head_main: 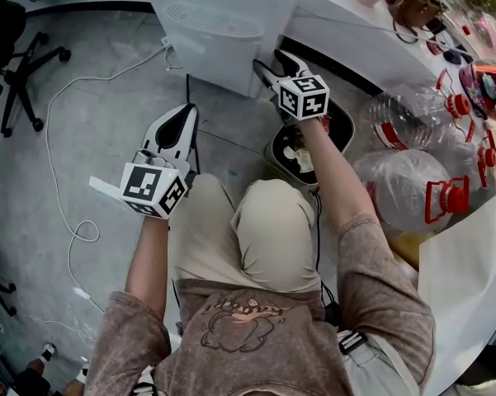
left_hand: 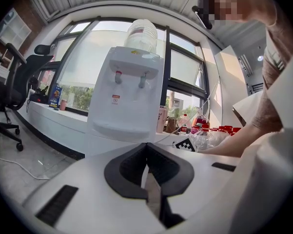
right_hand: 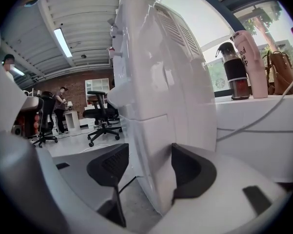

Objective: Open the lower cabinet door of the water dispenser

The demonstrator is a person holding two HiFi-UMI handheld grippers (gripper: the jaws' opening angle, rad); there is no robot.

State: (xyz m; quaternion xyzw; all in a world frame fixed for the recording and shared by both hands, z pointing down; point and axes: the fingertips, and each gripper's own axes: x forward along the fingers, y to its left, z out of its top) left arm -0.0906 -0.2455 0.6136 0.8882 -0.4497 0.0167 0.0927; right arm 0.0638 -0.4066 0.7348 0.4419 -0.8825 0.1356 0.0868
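The white water dispenser (head_main: 223,31) stands on the floor in front of the person, against a white counter. In the left gripper view the dispenser (left_hand: 129,96) shows its two taps and a bottle on top. Its lower cabinet door (right_hand: 148,145) looks closed. My right gripper (head_main: 268,63) is at the dispenser's lower right corner. In the right gripper view the right gripper (right_hand: 146,172) is open, its jaws on either side of that corner edge. My left gripper (head_main: 184,110) hangs back over the floor, short of the dispenser. The left gripper (left_hand: 147,147) is shut and empty.
A black bin (head_main: 301,151) sits by the person's right knee. Large clear water bottles (head_main: 404,184) lie at the right. A white cable (head_main: 66,180) loops over the floor at the left, near an office chair (head_main: 21,73). A tumbler (right_hand: 251,65) stands on the counter.
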